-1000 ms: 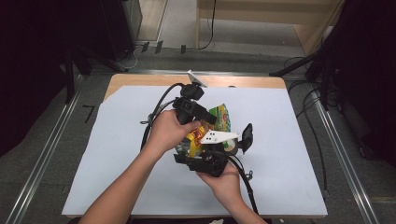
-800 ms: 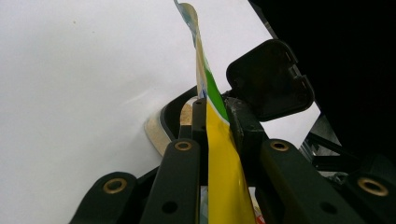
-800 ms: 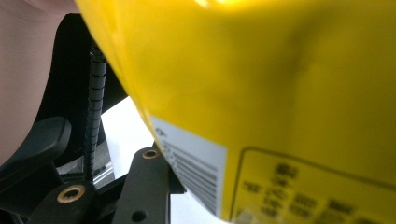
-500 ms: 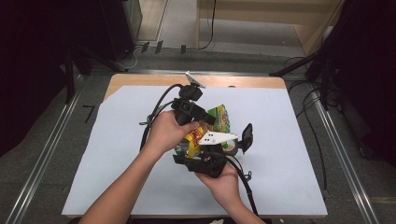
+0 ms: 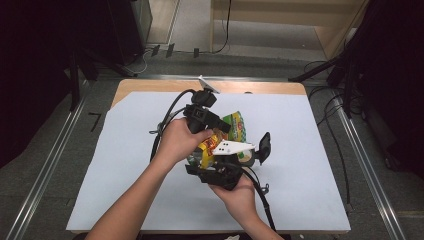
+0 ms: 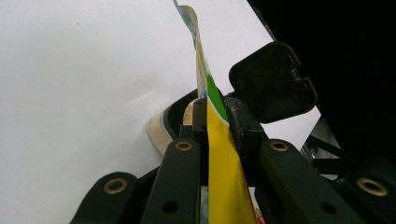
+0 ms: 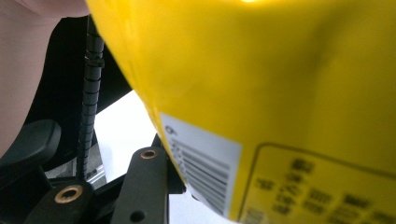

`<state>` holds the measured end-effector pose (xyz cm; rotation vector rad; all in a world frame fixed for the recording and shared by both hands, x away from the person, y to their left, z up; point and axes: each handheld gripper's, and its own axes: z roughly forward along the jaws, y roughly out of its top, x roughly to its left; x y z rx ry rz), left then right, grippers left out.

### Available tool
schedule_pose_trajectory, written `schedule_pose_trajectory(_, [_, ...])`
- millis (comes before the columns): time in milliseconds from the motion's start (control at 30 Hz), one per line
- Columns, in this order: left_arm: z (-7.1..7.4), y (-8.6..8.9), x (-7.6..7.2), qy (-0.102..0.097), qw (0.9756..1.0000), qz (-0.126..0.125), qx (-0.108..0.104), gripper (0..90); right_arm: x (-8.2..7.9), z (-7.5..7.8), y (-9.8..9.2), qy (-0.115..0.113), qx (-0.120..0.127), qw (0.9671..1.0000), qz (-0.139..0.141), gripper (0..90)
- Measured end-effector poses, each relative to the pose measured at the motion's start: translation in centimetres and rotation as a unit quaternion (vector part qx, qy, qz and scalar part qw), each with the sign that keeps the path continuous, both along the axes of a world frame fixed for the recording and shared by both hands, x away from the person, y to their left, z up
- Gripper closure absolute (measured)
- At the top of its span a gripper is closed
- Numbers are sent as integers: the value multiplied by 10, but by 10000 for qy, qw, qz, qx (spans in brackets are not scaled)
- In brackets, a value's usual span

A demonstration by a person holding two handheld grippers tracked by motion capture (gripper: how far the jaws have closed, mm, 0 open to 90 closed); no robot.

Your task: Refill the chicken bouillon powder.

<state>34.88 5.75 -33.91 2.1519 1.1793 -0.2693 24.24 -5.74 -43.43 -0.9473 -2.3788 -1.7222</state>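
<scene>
A yellow and green snack bag (image 5: 235,127) is held above the white sheet (image 5: 310,150) at the table's middle. My left gripper (image 5: 216,134) comes in from the upper left, and in the left gripper view it (image 6: 215,107) is shut on the bag's thin edge (image 6: 219,154). My right gripper (image 5: 240,157) sits below the bag with one jaw sticking out to the right. In the right gripper view the bag's yellow back with a barcode (image 7: 280,93) lies against one finger (image 7: 145,184); the other finger is hidden behind the bag.
The white sheet covers a wooden table (image 5: 150,86). Black cables (image 5: 170,112) trail from both grippers over the sheet. Metal rails (image 5: 365,165) run along both sides on the floor, and wooden furniture (image 5: 300,15) stands beyond the far edge.
</scene>
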Motion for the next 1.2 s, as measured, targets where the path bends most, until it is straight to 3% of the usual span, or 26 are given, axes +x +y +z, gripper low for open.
schedule_pose_trajectory(400, [4,8,-6,-105,9999,34,88,829,-1,1,6,-34,35,9999,109,662])
schedule_pose_trajectory(1200, [1,8,-7,-57,10000,14,53,830,-1,-1,7,-46,-14,9998,192,667])
